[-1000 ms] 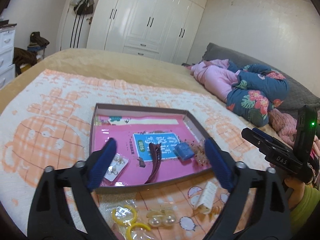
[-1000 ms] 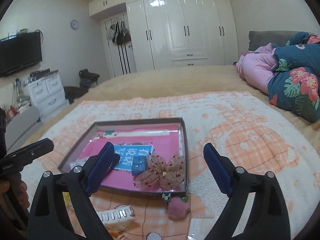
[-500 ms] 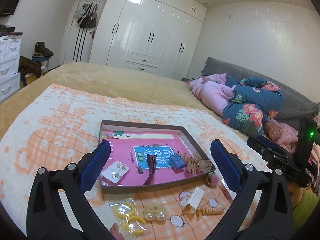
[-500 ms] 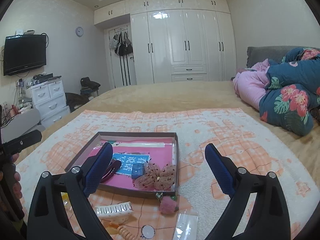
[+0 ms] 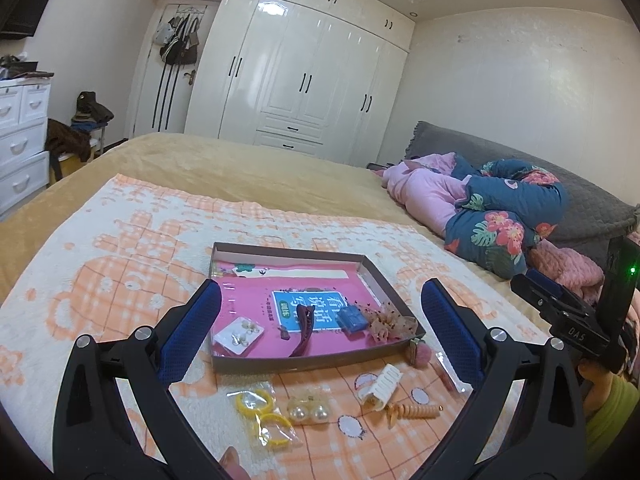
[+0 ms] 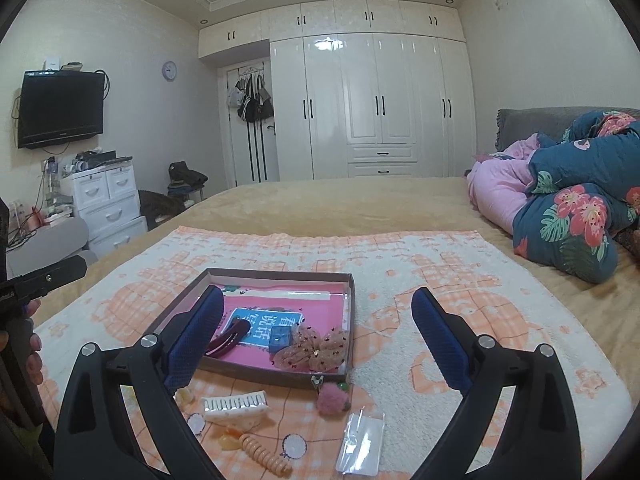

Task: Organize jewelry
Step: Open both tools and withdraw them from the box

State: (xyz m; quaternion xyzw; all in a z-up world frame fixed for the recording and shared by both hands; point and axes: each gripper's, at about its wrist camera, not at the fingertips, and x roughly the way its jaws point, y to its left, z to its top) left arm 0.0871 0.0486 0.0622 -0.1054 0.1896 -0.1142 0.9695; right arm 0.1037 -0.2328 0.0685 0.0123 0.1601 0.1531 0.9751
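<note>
A shallow cardboard box (image 5: 378,276) (image 6: 280,273) with a pink lining lies on the bed. In it are a dark red hair clip (image 5: 303,330) (image 6: 226,341), a blue case (image 5: 352,319), an earring card (image 5: 239,332) and a sheer bow (image 6: 316,348). In front of the box lie yellow rings in a bag (image 5: 260,414), pearl earrings (image 5: 310,412), a white claw clip (image 6: 236,406), an orange coil tie (image 6: 266,454), a pink pompom (image 6: 330,397) and a clear packet (image 6: 360,442). My left gripper (image 5: 320,328) and right gripper (image 6: 316,336) are open, empty, above the items.
An orange-and-white blanket (image 6: 440,280) covers the bed. A folded floral quilt (image 6: 576,208) and pink bedding (image 5: 428,196) lie at the right. White drawers (image 6: 108,208) stand left; wardrobes (image 6: 380,108) line the far wall.
Both grippers have pulled back and risen from the box. More of the loose items in front of it now show. Both stay open.
</note>
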